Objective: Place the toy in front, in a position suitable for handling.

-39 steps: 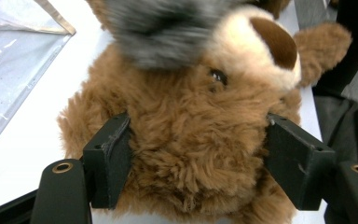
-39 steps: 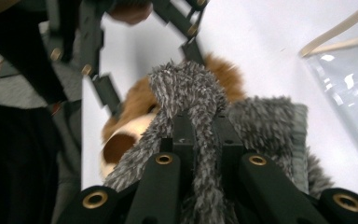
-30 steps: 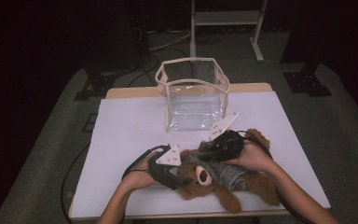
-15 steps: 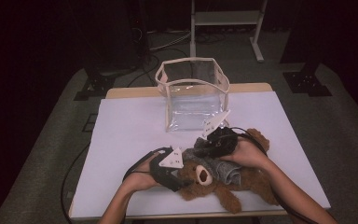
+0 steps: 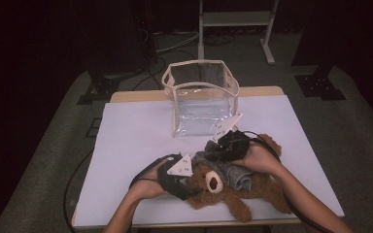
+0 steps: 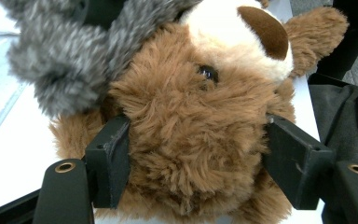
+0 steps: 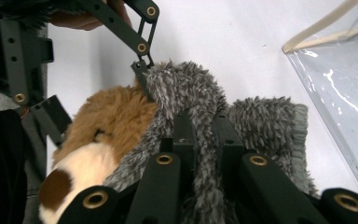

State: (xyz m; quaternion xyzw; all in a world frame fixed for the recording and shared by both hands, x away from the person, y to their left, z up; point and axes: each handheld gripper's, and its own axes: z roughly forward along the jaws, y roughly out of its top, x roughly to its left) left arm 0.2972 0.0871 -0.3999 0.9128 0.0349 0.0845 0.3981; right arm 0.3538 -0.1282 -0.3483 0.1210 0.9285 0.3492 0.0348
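A brown teddy bear (image 5: 223, 191) lies on its back near the table's front edge, head to the left. My left gripper (image 5: 184, 182) is shut on the bear's head (image 6: 200, 126), one jaw at each side. A grey fuzzy garment (image 5: 230, 174) lies over the bear's chest and neck. My right gripper (image 5: 213, 153) is shut on a fold of that grey garment (image 7: 205, 135), just above the bear's head (image 7: 107, 121). The left gripper's linkage (image 7: 121, 28) shows at the top of the right gripper view.
A clear plastic bag with cream trim (image 5: 201, 99) stands open at the table's middle back; its wall (image 7: 340, 102) is close beside the garment. The white table (image 5: 131, 136) has free room at the left. A metal stand (image 5: 233, 22) is on the floor behind.
The right gripper has moved a little left and down with the grey garment toward the bear's head. The left gripper keeps its hold on the head.
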